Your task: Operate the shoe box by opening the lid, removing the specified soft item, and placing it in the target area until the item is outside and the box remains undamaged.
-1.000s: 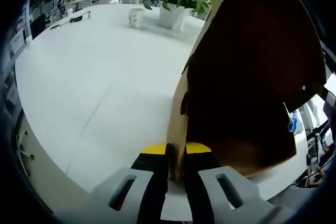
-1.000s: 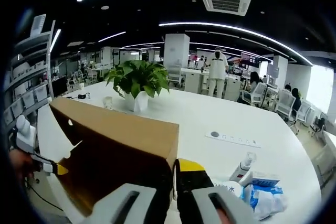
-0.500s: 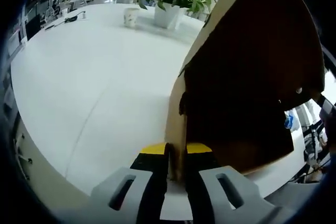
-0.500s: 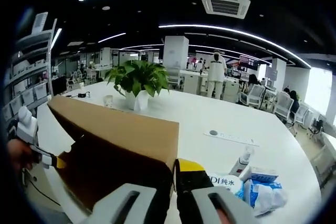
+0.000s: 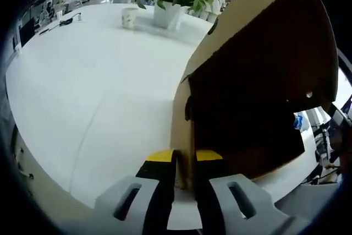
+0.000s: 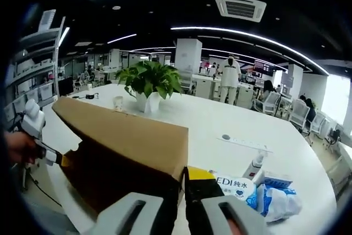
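Left gripper view: the left tongs (image 5: 184,160) are clenched on a cardboard edge of the shoe box lid (image 5: 258,81), which rises straight ahead over the white desk (image 5: 93,81). Right gripper view has the right tongs (image 6: 181,182) pinching the lid's opposite corner, its long axis running away leftward to the other tongs. Soft item? Hidden under that panel, so I'd say the lid must tip clear first. Potted plant (image 6: 148,81) and wipes pack (image 6: 236,185) sit beyond.

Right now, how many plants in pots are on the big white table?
1. The potted plant stands on the white table beyond the brown box lid, beside a small white cup. More could be hidden behind the lid.
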The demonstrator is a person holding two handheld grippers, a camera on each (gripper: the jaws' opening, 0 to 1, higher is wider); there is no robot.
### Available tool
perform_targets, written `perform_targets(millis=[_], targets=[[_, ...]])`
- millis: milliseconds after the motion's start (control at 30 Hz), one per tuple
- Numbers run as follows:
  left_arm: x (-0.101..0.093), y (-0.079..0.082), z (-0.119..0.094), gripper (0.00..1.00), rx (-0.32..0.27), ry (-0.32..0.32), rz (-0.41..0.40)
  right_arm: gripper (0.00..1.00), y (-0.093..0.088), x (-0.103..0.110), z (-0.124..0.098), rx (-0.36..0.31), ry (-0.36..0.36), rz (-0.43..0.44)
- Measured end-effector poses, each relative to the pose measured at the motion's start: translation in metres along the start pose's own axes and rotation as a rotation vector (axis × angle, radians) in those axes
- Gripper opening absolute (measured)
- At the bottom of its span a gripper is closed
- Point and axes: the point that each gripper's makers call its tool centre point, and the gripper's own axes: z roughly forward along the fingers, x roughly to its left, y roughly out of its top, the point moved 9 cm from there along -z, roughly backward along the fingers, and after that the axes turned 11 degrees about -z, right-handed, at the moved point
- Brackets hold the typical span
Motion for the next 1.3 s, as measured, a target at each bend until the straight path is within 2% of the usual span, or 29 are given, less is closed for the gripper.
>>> perform_targets(millis=[367, 900, 1300], targets=[[0.001, 0.000, 0.000, 0.11, 0.001, -0.015, -0.001, 0.00, -0.013, 0.007, -0.005, -0.007, 0.011, -0.021], [0.002, 0.000, -0.001, 0.12, 0.005, -0.030, 0.001, 0.00, -0.031, 0.015, -0.011, 0.019, 0.028, -0.038], [0.005, 0.001, -0.002, 0.15, 0.029, -0.096, 0.009, 0.01, -0.042, 0.019, -0.013, 0.046, 0.042, -0.039]])
